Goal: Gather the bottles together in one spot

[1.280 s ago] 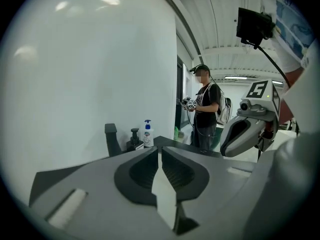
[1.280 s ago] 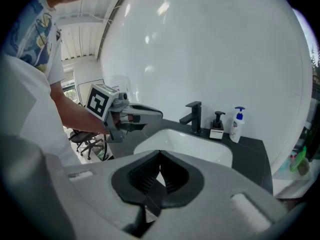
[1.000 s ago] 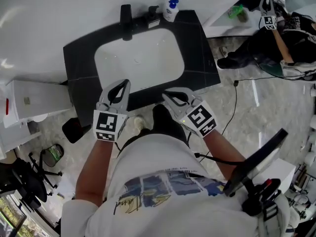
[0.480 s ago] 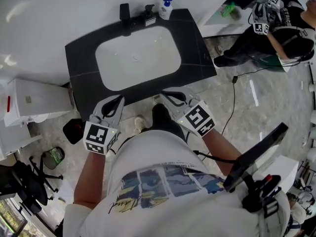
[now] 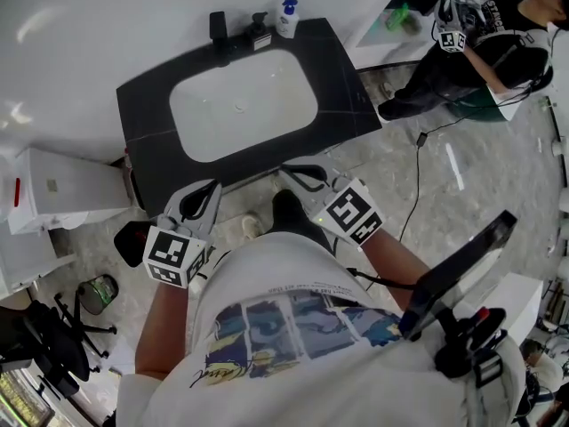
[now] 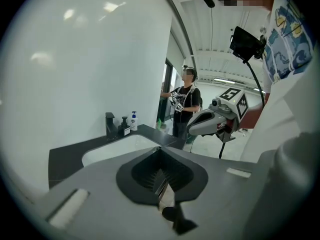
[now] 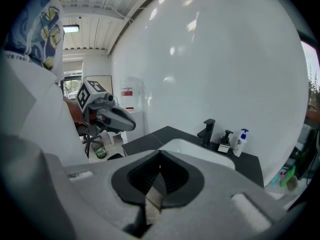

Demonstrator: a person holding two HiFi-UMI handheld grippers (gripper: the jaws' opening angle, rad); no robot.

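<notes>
We see a dark bench (image 5: 342, 96) set against the white wall, with a white basin (image 5: 244, 105) sunk into its middle. Along its back edge stand a black tap (image 5: 218, 29), a dark pump bottle (image 5: 259, 32) just beside it, and a white bottle (image 5: 286, 18) with a blue pump top near the far right corner, all upright.

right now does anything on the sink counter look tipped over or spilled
Nothing stands out. The white pump bottle with a blue top and the black dispenser stand upright at the back of the black countertop; no spill shows.
</notes>
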